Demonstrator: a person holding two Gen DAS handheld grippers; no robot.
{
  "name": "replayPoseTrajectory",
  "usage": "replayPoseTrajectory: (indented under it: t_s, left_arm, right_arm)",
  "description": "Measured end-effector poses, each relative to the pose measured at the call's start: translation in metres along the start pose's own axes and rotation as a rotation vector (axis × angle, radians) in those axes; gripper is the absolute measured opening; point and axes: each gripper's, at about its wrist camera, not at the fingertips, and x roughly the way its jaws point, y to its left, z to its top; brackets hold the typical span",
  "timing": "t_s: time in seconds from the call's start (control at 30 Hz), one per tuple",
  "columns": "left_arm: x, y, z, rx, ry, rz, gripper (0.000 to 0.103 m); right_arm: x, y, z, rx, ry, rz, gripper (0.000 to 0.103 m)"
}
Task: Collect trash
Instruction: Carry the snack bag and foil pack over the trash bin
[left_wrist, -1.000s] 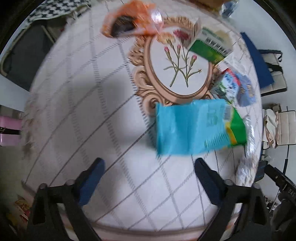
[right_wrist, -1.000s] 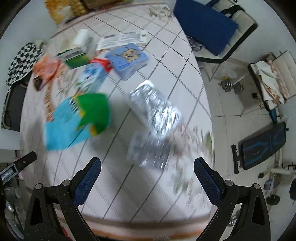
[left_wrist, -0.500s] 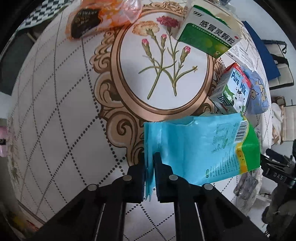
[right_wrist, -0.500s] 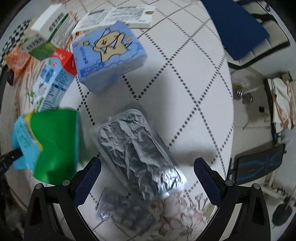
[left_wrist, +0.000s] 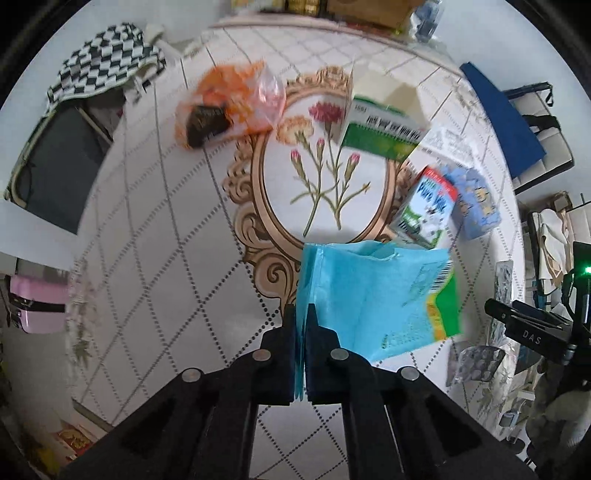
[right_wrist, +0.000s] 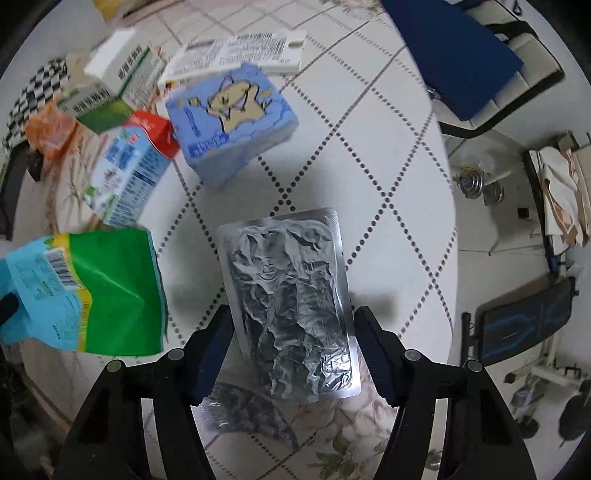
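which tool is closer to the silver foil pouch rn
Right. The right tool has its open fingers on either side of the silver foil pouch. The left tool is off to the side, shut on the blue and green bag.

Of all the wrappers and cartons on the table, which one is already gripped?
The blue-green bag: the left gripper is shut on its edge. The silver pouch only lies between the right gripper's open fingers.

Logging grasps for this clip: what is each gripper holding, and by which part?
The left gripper pinches the blue-green bag by its torn blue edge. The right gripper straddles the silver pouch, still open.
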Motion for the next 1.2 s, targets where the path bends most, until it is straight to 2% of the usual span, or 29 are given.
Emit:
replayPoseTrajectory:
  t_s: [0.27,0.43,0.6,0.8,0.9,1.1,1.2]
  left_arm:
    - [-0.047,0.003,-0.011,0.015,-0.093,-0.016,0.0]
    - [-0.085,0.014,-0.028,0.03,-0.171,-0.024,0.0]
    - [-0.119,0.034,-0.058,0.053,-0.21,-0.03,0.0]
    - [-0.143,0.074,-0.123,0.082,-0.233,-0.05,0.0]
    - [-0.148,0.097,-0.164,0.11,-0.216,-0.055,0.0]
    - [-0.137,0.146,-0.239,0.123,-0.109,-0.036,0.0]
    - [-0.124,0.165,-0.274,0.122,-0.058,-0.009,0.0]
  right_arm:
    - [-0.05,0.006,-0.03,0.056,-0.099,0.028,0.068]
    - [-0.09,0.013,-0.047,0.095,-0.197,0.015,0.068]
    - [-0.14,0.025,-0.085,0.114,-0.276,0.008,0.068]
    - [-0.177,0.064,-0.172,0.144,-0.323,0.024,0.068]
    - [-0.179,0.091,-0.236,0.167,-0.318,0.028,0.068]
    - [-0.152,0.13,-0.347,0.225,-0.22,0.078,0.068]
    - [-0.128,0.154,-0.403,0.212,-0.137,0.102,0.068]
